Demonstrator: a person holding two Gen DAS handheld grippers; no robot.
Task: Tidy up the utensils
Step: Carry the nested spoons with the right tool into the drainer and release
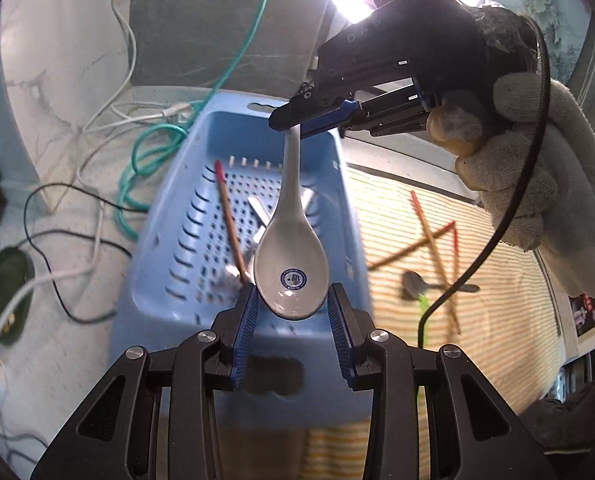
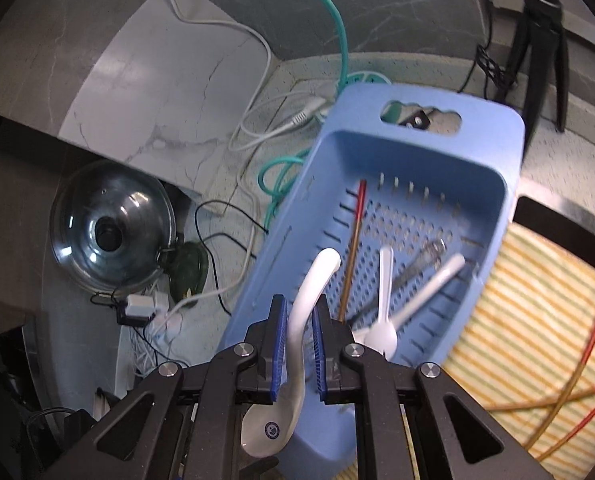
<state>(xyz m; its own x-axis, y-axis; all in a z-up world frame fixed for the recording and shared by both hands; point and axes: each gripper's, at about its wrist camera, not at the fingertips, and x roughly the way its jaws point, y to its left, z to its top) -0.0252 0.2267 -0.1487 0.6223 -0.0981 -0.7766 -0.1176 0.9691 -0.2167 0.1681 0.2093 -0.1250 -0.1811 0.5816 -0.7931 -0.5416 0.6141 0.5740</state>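
A white ceramic spoon (image 1: 291, 264) with a blue emblem hangs over the blue slotted basket (image 1: 157, 240). My right gripper (image 1: 285, 124), held by a gloved hand (image 1: 537, 184), is shut on the tip of its handle. My left gripper (image 1: 291, 292) has its blue pads against both sides of the spoon's bowl. In the right wrist view the spoon's handle (image 2: 297, 340) runs up between the right gripper (image 2: 299, 304) pads. The basket (image 2: 437, 140) holds a red-tipped chopstick (image 2: 353, 240), white plastic spoons (image 2: 385, 280) and metal utensils (image 2: 421, 264).
A striped mat (image 1: 497, 320) right of the basket carries crossed chopsticks (image 1: 429, 236), a metal spoon (image 1: 415, 284) and a green utensil (image 1: 422, 308). Cables (image 1: 145, 152) lie left of the basket. A glass pot lid (image 2: 109, 228) and a black tripod (image 2: 541, 20) stand nearby.
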